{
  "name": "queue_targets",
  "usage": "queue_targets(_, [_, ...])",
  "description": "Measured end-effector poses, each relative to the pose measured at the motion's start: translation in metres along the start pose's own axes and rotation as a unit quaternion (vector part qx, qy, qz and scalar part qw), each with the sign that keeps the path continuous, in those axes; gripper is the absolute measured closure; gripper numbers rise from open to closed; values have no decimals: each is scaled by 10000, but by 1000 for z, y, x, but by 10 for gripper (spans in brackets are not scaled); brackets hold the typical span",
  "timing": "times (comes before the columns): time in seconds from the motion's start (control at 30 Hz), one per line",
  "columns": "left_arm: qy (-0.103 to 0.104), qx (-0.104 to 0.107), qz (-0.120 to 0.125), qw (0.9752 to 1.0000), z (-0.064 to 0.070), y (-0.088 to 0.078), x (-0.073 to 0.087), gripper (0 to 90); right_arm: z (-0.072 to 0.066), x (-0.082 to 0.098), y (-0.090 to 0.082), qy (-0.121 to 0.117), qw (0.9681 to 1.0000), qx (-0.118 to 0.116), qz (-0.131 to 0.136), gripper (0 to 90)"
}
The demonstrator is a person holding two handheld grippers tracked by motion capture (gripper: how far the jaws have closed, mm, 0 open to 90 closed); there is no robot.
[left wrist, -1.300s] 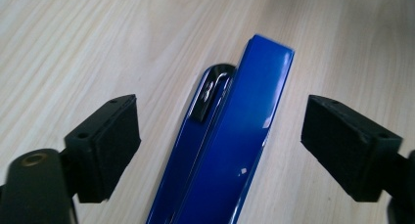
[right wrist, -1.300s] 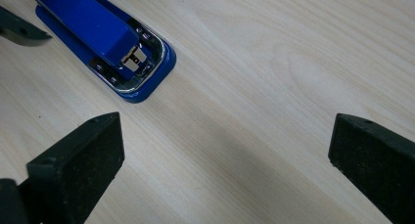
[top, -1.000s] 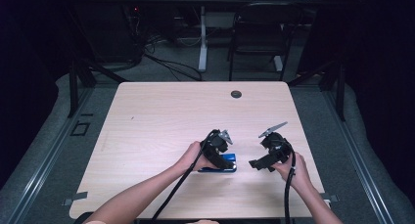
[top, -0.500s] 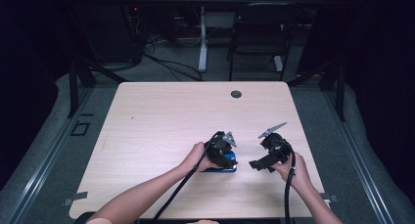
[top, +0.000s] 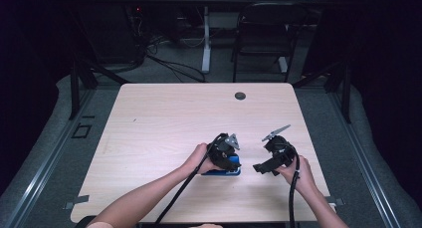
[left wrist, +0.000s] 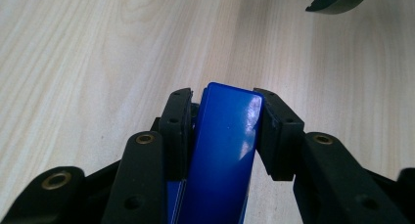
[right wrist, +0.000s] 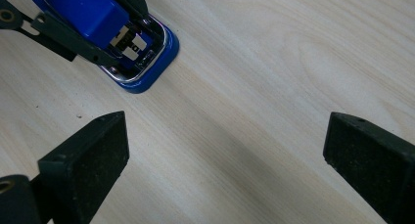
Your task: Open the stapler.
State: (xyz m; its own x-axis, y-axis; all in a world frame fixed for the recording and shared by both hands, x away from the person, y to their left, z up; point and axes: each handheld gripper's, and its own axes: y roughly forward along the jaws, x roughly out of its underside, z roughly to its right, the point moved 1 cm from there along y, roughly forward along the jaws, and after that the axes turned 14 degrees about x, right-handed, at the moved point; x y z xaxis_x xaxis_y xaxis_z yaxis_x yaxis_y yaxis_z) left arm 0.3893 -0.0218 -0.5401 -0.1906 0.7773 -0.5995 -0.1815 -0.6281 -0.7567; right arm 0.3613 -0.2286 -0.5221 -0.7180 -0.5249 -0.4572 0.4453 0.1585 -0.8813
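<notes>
A blue stapler (top: 230,171) lies on the wooden table (top: 164,123) near its front edge. My left gripper (top: 226,157) stands over it, and its jaws have just been closing with the stapler's top arm between them. In the left gripper view both pads (left wrist: 178,121) press on the sides of the glossy blue arm (left wrist: 225,150), so my left gripper (left wrist: 225,114) is shut on it. My right gripper (top: 262,167) hovers just right of the stapler, open. The right gripper view has my right gripper (right wrist: 225,141) spread wide over bare wood, with the stapler (right wrist: 147,72) at the upper left.
A dark round grommet (top: 240,95) sits near the table's far edge. Beyond the table stand a black chair (top: 263,44) and a white post (top: 205,39) with cables on the floor. Bare wood stretches left and far of the hands.
The left gripper's jaws have drawn in around the stapler's top. Both hands stay where they were.
</notes>
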Motion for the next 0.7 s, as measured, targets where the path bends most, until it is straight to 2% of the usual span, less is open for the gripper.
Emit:
queue_targets(0.2, [126,111,70,9998,-1,-9,0,620,0,0,0,37,10000,-13,-15,51])
queue_targets(0.23, [150,138,72,9998,-1,-11,0,621,-1,0,1,137,9999,-46,53,53])
queue_targets(0.33, [206,174,123,9996,0,-16,1,624,0,0,2,153,9998,-44,85,84])
queue_targets(0.47, [250,212,181,9993,0,-21,2,628,0,-1,2,302,9992,-94,226,173])
queue_targets(0.6, [295,248,218,9990,0,-25,2,630,-3,-5,4,383,9983,-148,417,341])
queue_targets(0.7, [328,259,241,9988,1,-28,3,631,-8,-10,5,395,9972,-290,568,436])
